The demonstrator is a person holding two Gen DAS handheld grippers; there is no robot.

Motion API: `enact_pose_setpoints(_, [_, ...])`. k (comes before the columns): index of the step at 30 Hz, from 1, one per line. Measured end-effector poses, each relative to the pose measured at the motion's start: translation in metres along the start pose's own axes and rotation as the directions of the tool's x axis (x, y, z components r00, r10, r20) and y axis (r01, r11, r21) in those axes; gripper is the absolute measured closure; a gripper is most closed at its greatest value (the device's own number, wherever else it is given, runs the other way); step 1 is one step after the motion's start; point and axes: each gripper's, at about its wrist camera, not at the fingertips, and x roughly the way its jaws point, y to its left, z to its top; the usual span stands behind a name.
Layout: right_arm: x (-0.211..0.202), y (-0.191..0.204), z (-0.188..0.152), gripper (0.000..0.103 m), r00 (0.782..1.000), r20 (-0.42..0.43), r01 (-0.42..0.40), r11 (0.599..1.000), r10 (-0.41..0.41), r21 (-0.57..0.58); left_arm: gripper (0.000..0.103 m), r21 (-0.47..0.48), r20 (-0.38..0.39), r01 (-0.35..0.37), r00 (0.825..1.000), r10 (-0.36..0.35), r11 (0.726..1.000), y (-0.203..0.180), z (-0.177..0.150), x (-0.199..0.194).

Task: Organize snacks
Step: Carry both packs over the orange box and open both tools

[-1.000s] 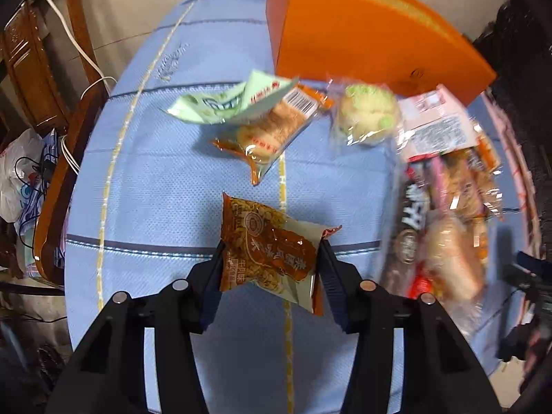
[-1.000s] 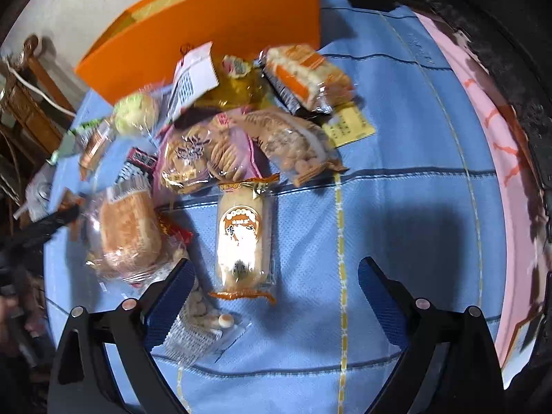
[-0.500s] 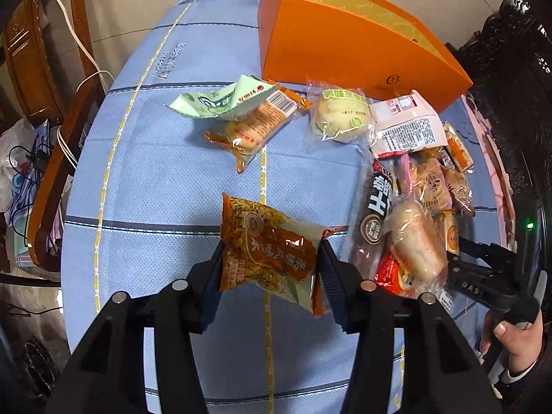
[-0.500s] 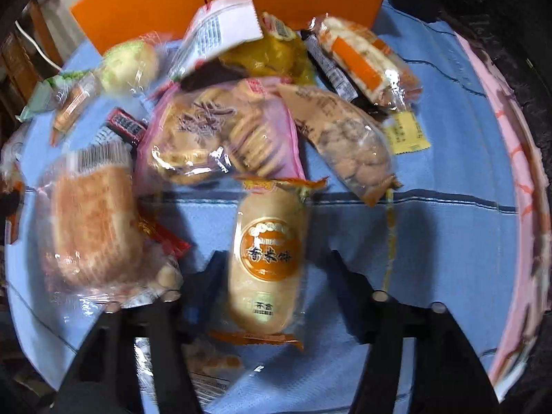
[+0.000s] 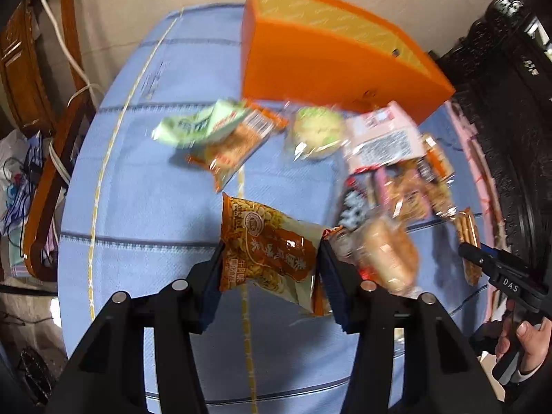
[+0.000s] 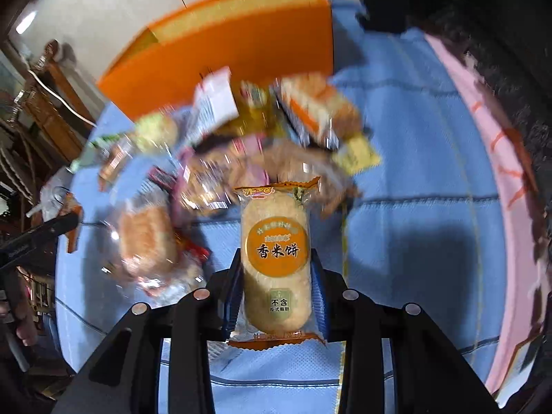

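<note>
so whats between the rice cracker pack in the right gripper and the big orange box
In the right wrist view, the blurred pile of snack packets lies between the rice cracker pack and the orange box.

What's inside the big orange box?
Only the yellow-gold lining of the orange box's far wall shows. Its near wall hides the bottom, so I cannot tell whether any snacks are in there.

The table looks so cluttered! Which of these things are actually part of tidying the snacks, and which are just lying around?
Part of the job:
- peanut packet, clamped in the left gripper
- rice cracker packet, clamped in the right gripper
- snack pile on the table
- orange box, probably where the snacks go

Just lying about:
- wooden chair
- white cable
- blue tablecloth
</note>
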Motion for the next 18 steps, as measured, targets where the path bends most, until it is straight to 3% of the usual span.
enact_pose_setpoints(9, [-0.033, 0.014, 0.056, 0.068, 0.993, 0.104, -0.056, 0.997, 0.062, -0.056, 0.052, 0.029, 0.105, 0.055, 0.993, -0.058, 0.998, -0.031, 0.037, -0.036])
enact_pose_setpoints(18, [-0.055, 0.035, 0.149, 0.068, 0.966, 0.235, -0.087, 0.992, 0.107, -0.091, 0.052, 0.059, 0.204, 0.084, 0.974, -0.095, 0.995, -0.061, 0.127, -0.045])
